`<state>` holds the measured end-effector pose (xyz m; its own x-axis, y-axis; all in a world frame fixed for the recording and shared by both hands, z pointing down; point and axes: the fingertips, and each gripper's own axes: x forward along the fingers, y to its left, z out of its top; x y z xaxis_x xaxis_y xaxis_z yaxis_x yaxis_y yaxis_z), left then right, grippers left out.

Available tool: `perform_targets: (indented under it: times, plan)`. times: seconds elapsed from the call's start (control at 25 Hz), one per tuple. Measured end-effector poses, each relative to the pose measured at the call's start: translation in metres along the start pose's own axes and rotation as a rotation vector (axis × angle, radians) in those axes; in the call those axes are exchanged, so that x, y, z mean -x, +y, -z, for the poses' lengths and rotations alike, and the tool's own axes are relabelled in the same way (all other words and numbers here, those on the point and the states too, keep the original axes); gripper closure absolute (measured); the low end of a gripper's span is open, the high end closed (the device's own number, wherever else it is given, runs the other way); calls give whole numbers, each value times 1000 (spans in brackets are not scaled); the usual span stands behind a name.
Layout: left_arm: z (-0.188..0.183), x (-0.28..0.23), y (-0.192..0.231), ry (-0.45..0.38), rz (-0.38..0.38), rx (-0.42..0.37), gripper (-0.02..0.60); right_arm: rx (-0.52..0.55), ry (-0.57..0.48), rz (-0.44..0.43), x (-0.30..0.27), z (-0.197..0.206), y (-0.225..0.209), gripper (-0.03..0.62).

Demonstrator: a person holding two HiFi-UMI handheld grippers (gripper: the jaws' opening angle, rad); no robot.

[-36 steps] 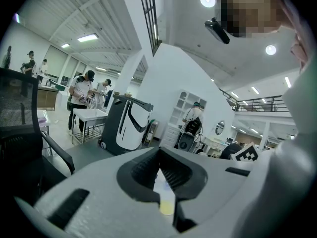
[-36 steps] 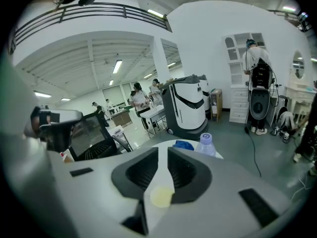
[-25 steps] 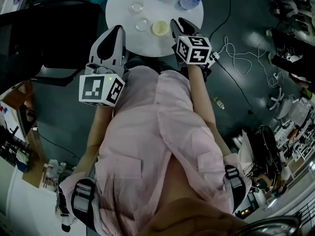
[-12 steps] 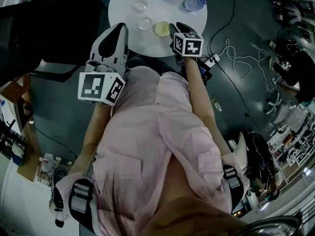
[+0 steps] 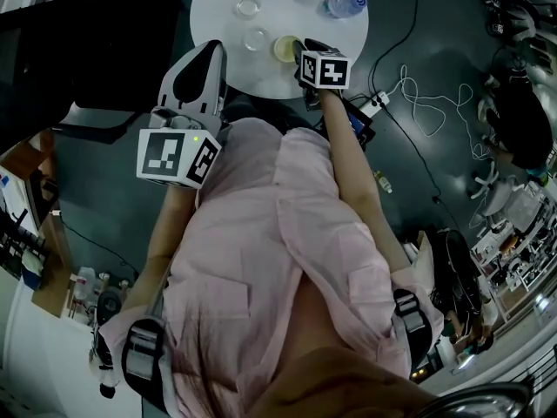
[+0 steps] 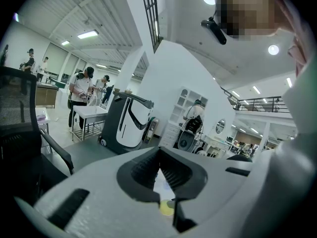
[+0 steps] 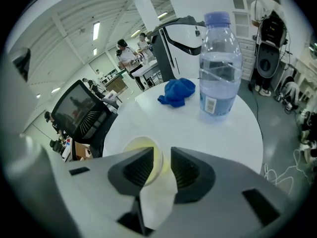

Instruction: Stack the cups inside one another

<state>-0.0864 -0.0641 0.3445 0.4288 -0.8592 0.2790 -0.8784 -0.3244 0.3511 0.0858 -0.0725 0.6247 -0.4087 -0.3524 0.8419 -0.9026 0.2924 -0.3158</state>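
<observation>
Right claw (image 7: 162, 157) narrowly open, tipped down, straddling the yellow cup's (image 7: 136, 144) wall. One jaw is over its mouth, the other outside, pads not pressing; likely set for a rim pinch. Clear cup (image 5: 256, 39) just left of yellow cup, second clear cup (image 5: 248, 8) beyond; none nested. Bottle (image 7: 219, 78) and blue cloth (image 7: 177, 92) behind yellow cup on worktop (image 7: 218, 133). Left claw (image 6: 159, 155) closed, empty, held back from yellow cup.

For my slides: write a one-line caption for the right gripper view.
Open right gripper at the rim of a yellow cup on a white table; water bottle and blue cloth beyond.
</observation>
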Motion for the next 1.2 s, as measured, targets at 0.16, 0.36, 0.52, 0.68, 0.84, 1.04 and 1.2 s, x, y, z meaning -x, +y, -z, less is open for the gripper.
perform_targets:
  times: [0.16, 0.36, 0.52, 0.68, 0.84, 1.04, 1.2]
  plan:
    - [1, 0, 1, 7, 5, 1, 566, -63, 35, 15, -7, 12, -4, 493]
    - [0, 4, 6, 6, 8, 7, 566, -99, 38, 70, -12, 16, -5, 543]
    - [1, 11, 11, 3, -4, 11, 566, -78, -4, 114, -5, 8, -4, 554]
    - [1, 15, 15, 3, -6, 10, 566, -47, -106, 108, 7, -17, 3, 556]
    - [1, 20, 12, -2, 11, 10, 566, -54, -215, 103, 31, -42, 8, 556]
    - [0, 30, 13, -8, 31, 8, 566, -39, -314, 93, 62, -63, 23, 556]
    - [-2, 36, 18, -13, 51, 5, 566, -31, -376, 91, 82, -74, 37, 556]
